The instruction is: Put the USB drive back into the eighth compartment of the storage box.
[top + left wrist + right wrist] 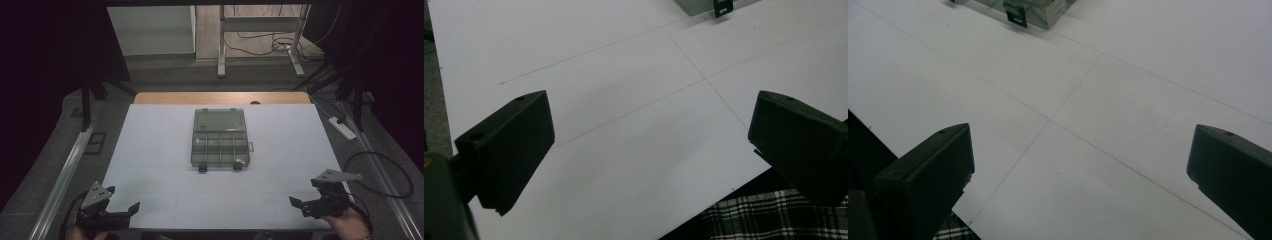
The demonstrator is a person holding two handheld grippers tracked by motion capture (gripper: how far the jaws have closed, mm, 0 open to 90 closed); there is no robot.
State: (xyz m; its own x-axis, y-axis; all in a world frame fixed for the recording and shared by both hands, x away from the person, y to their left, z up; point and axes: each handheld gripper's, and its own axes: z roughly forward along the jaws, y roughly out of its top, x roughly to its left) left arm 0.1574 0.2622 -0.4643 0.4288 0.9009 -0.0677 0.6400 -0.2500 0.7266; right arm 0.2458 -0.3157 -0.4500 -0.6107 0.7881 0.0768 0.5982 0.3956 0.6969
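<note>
While the clear plastic box (219, 138) is sitting mid-table (150, 150) with its lid lying flat, we are holding the left tool (120, 212) and right tool (305, 206) at the near corners, well apart from it. Both are gaping wide and gripping nothing, likely staying ready for reaching in from either side.

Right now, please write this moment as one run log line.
left gripper: open, near table edge | right gripper: open, near table edge | plastic box: open, mid-table, untouched

Two black handheld grippers, left gripper (131, 208) and right gripper (296, 202), blocky matte jaws with small screw holes, grey three-cornered plates on top, black trailing cables behind.
</note>
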